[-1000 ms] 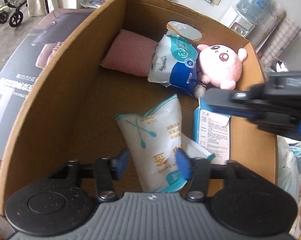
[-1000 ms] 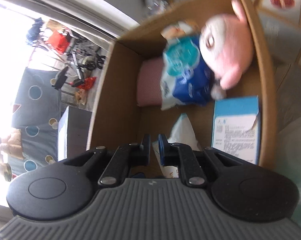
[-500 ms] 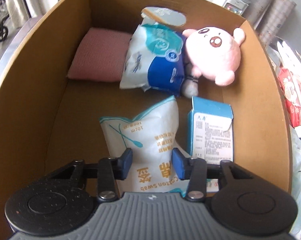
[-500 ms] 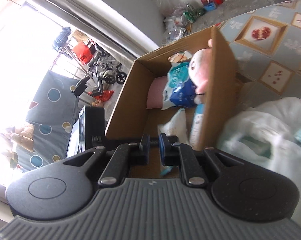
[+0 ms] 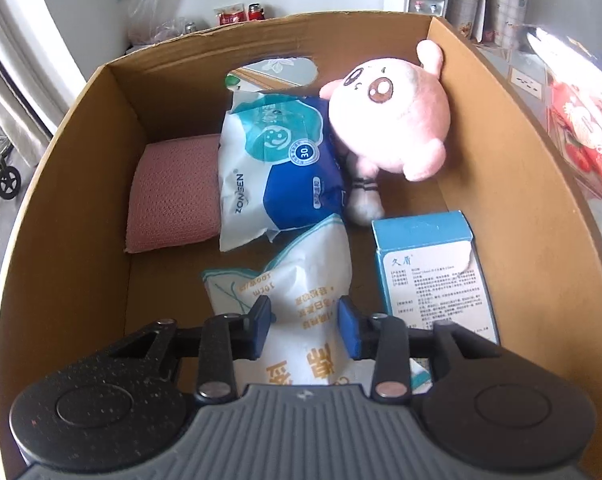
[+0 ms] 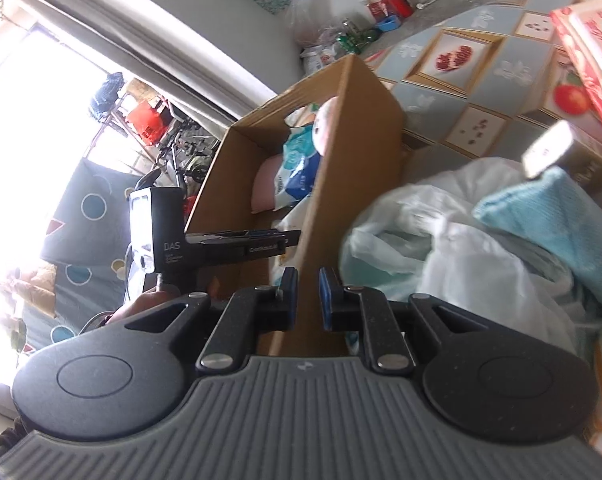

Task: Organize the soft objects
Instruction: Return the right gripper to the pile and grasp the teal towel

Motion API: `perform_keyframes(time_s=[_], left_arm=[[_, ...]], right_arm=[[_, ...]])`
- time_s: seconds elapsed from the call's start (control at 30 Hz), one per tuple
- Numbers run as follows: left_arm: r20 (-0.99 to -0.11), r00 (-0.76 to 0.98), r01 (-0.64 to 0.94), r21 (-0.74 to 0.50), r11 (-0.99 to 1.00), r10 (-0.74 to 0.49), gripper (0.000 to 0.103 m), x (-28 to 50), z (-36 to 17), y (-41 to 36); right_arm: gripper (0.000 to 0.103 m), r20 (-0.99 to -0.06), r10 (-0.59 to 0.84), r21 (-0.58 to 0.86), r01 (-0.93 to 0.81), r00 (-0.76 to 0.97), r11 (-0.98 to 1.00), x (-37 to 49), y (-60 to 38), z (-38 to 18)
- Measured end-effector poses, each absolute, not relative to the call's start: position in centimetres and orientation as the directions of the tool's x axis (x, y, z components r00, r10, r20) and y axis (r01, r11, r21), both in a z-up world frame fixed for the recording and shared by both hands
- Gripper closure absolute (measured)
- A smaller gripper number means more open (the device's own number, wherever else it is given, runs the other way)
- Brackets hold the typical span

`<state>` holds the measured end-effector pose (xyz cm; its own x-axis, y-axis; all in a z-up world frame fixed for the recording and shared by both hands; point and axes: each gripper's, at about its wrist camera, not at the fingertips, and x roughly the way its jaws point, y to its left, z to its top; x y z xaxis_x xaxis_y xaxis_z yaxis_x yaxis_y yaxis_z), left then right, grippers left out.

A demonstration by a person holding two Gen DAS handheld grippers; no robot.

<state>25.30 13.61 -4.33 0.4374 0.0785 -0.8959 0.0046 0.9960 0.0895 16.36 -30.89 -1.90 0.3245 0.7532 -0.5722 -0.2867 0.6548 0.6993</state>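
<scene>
My left gripper (image 5: 304,326) points steeply down into the cardboard box (image 5: 81,184), and the cotton swab bag (image 5: 301,292) lies directly beneath it, running lengthwise away from me toward the box's far wall. The jaws have just been closing; they now stand at a moderate gap astride the bag's middle, set across its long axis. I cannot tell whether the pads are pressing it yet. This hand is clearly the nearer one to the bag.

Relative to that bag: the blue carton (image 5: 429,276) lies just beside it on the right, close enough that my right-hand pad has little room. Beyond the bag's far end sit the wipes pack (image 5: 277,176), the pink towel (image 5: 173,192) to the left of the pack, and the pink plush (image 5: 393,120) against the far right corner.

My right gripper (image 6: 305,298) is outside the box, jaws nearly together and holding nothing, aimed along the box's outer wall (image 6: 353,184). To its right, a white plastic bag (image 6: 441,240) and a teal cloth (image 6: 557,216) are heaped together, probably my next pickings.
</scene>
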Motion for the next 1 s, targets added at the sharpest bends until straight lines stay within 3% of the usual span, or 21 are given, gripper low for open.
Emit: perform_keyframes(time_s=[0.13,0.27,0.5,0.67,0.87,1.0], left_arm=[[-0.888,0.457,-0.046,0.038,0.998,0.054,0.043,24.5,-3.0,14.4],[-0.858,0.511,-0.086,0.006,0.996,0.049,0.033,22.8,-0.3,15.1],[-0.760,0.649,-0.049,-0.088,0.995,-0.035,0.028,16.7,6.3,13.5],[-0.684,0.715,0.087,-0.118,0.989,-0.145,0.024,11.4,9.0,8.9],[-0.590,0.757,0.238,-0.152,0.959,-0.281,0.021,6.3,8.9,1.6],[-0.573,0.741,0.318,-0.160,0.935,-0.350,0.021,4.0,6.8,-3.0]], right_arm=[[0.085,-0.555,0.752,0.705,-0.280,0.355,0.652,15.7,-32.6,-1.6],[0.078,-0.529,0.746,0.700,-0.288,0.406,0.653,14.4,-34.7,-0.6],[0.060,-0.491,0.689,0.665,-0.281,0.534,0.692,11.2,-40.0,1.5],[0.055,-0.484,0.612,0.623,-0.245,0.626,0.743,9.0,-44.2,2.0],[0.052,-0.508,0.544,0.602,-0.177,0.668,0.779,6.9,-48.6,0.8],[0.052,-0.543,0.523,0.592,-0.142,0.657,0.793,5.6,-50.6,-0.6]])
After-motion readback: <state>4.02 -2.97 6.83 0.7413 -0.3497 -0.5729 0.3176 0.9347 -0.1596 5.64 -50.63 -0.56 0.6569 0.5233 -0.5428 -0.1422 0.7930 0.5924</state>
